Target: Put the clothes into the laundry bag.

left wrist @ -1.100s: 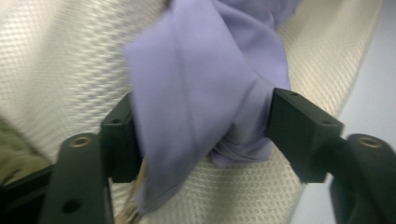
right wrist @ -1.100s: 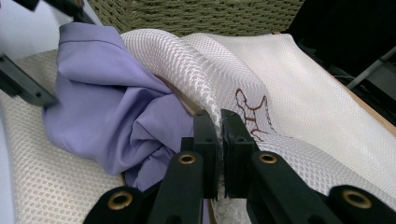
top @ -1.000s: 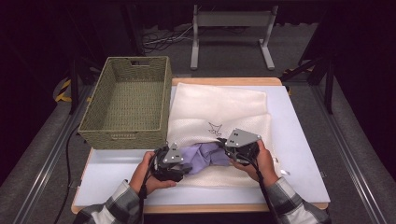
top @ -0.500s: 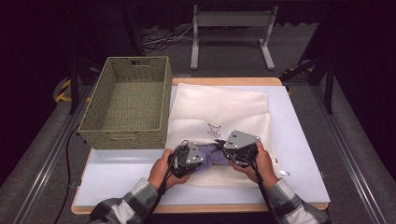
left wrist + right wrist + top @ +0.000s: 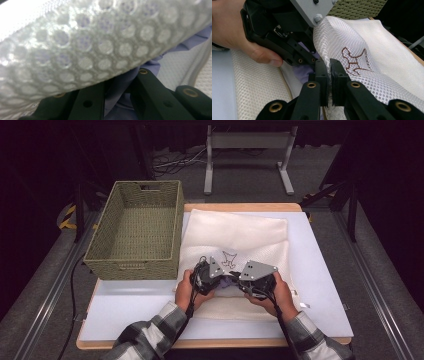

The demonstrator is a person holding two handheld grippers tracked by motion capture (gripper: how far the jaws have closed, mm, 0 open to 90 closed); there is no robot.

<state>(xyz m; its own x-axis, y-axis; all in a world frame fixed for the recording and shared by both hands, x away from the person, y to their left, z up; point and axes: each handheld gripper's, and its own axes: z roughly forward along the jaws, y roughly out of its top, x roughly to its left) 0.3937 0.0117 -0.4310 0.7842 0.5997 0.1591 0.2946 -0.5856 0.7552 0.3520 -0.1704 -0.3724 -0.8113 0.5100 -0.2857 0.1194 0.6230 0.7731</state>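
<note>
Wicker basket (image 5: 135,230) walls off the left; white board (image 5: 320,270) lies bare to the right.

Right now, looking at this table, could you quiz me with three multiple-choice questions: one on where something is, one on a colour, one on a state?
1. Where does the woven basket stand relative to the white mesh bag?
A. to its left
B. on top of it
C. to its right

2. What colour is the cloth being pushed into the bag?
A. red
B. pale purple
C. black

3. What is the right hand-held gripper doing?
A. hanging open above the basket
B. lying on the table
C. pinching the bag's mesh edge

Answers:
1 A, the high view shows the basket left of the bag.
2 B, lilac fabric shows between the grippers.
3 C, in the right gripper view its jaws stand closed on the mesh.
</note>
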